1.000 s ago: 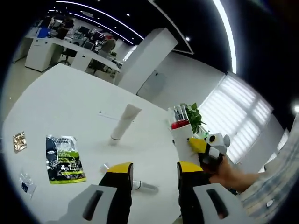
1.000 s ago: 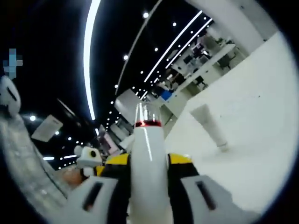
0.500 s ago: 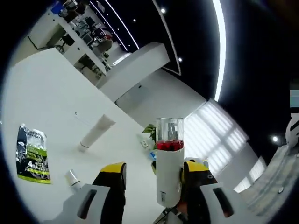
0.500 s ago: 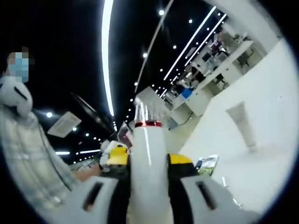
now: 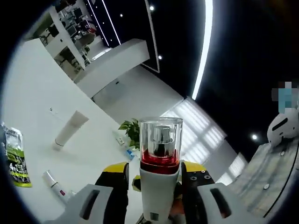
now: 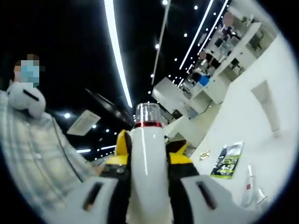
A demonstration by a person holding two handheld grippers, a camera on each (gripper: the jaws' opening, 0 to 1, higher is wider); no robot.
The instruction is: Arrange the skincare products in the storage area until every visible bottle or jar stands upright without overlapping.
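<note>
In the left gripper view, the white pump bottle (image 5: 159,186) with the red collar and clear cap now stands at six o'clock, squarely between the jaws of the left gripper (image 5: 153,175). A second ago it was off at three o'clock, and half a second ago it leaned against one jaw only. The jaws flank it closely, but whether they press on it I cannot tell. Out on the table (image 5: 32,112), the white tube (image 5: 67,133) lies at nine o'clock, a small vial (image 5: 55,184) at seven o'clock, and a green sachet (image 5: 15,158) lies at the nine o'clock edge.

In the right gripper view, the right gripper (image 6: 148,161) stays clamped on the same bottle (image 6: 147,177), which rises from six o'clock toward the centre. The other gripper's yellow jaws (image 6: 122,142) have come in just behind the bottle, where earlier they sat lower and to the side. The sachet (image 6: 227,161) lies at four o'clock and the tube (image 6: 267,105) at two o'clock.

This looks like a hand-over in the air. The bottle is well above the table, so standing it up is not yet done, and the tube and vial lie flat.
</note>
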